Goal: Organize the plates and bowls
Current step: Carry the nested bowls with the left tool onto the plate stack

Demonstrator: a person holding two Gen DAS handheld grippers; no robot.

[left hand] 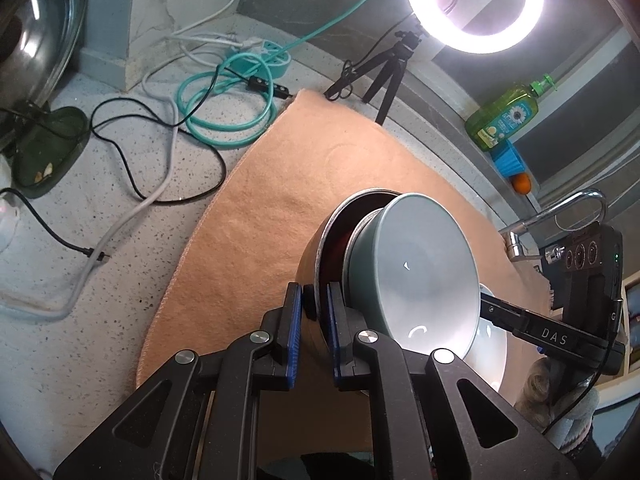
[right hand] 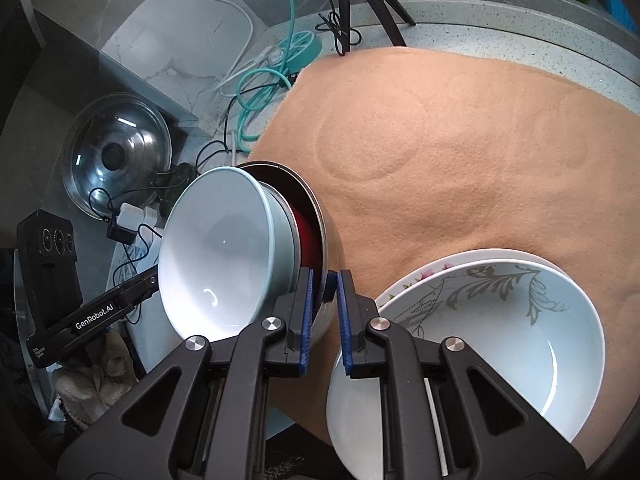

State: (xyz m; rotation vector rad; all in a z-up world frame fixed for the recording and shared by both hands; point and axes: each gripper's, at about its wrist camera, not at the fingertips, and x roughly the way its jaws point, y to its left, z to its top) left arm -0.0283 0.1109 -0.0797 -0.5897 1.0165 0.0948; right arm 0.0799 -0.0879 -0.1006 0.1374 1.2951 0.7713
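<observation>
Gripping the same dish from both sides. Left to right:

- Far left, left wrist view: steel pot lid (left hand: 36, 32) leaning at the wall, cables (left hand: 160, 148) and a teal power strip (left hand: 260, 60) on the speckled bench (left hand: 80, 360).
- Orange cloth (left hand: 260, 220) covers the middle of the bench. Round dents show in its nap.
- Left tool (left hand: 314, 302): fingers together, clamped on the rim of a metal dish (left hand: 320, 256) with a dark red inside. The dish is tilted up on edge over the cloth.
- A teal bowl (left hand: 424, 276) sits inside the metal dish, tipped with it, white inside facing the camera.
- Right of that, the right tool's black body shows at frame edge. Behind: ring light (left hand: 474, 0) on a small tripod (left hand: 388, 68), green soap bottle (left hand: 504, 116), faucet (left hand: 560, 216).

Right wrist view, same order:

- Pot lid (right hand: 116, 152) far left, left tool's body below it.
- Teal bowl (right hand: 224, 252) nested in the metal dish (right hand: 316, 216), both tipped.
- Right tool (right hand: 325, 286): fingers together, clamped on the near rim of that metal dish. So both tools hold one dish, opposite sides of the rim.
- Right of it, on the cloth (right hand: 460, 140): a white bowl (right hand: 480, 360) with a grey leaf pattern, sitting in a floral plate (right hand: 420, 276). Tool's right finger overlaps the bowl's rim in view; cannot tell if it touches.
</observation>
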